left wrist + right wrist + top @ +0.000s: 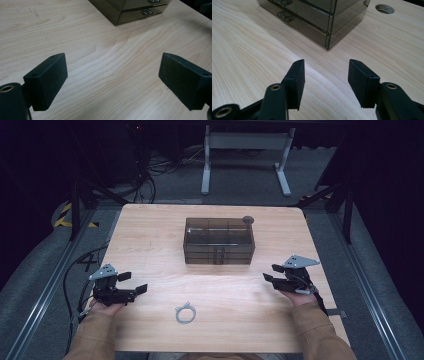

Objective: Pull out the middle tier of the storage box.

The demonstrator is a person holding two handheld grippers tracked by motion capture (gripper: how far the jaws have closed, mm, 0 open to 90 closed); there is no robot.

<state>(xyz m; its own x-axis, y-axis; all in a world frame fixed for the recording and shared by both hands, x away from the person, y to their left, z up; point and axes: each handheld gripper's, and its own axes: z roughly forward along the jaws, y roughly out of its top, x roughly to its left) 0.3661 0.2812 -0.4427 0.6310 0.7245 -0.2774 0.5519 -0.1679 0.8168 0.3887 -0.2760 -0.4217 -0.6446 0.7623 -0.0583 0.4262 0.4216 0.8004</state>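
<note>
Start position: I hold the left gripper (pixel 134 283) and right gripper (pixel 270 273) with jaws spread, empty, flanking the cable coil (pixel 185 313) lying near-centre on the desk (pixel 150 235); drawer box (pixel 219 241) beyond. Next, I judge, reach for the coil.

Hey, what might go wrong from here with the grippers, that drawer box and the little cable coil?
The cable coil is thin and lies flat on the table, so an open gripper may slide over it. The drawer box has small handles, easy to miss, and pulling one might drag the box.
</note>
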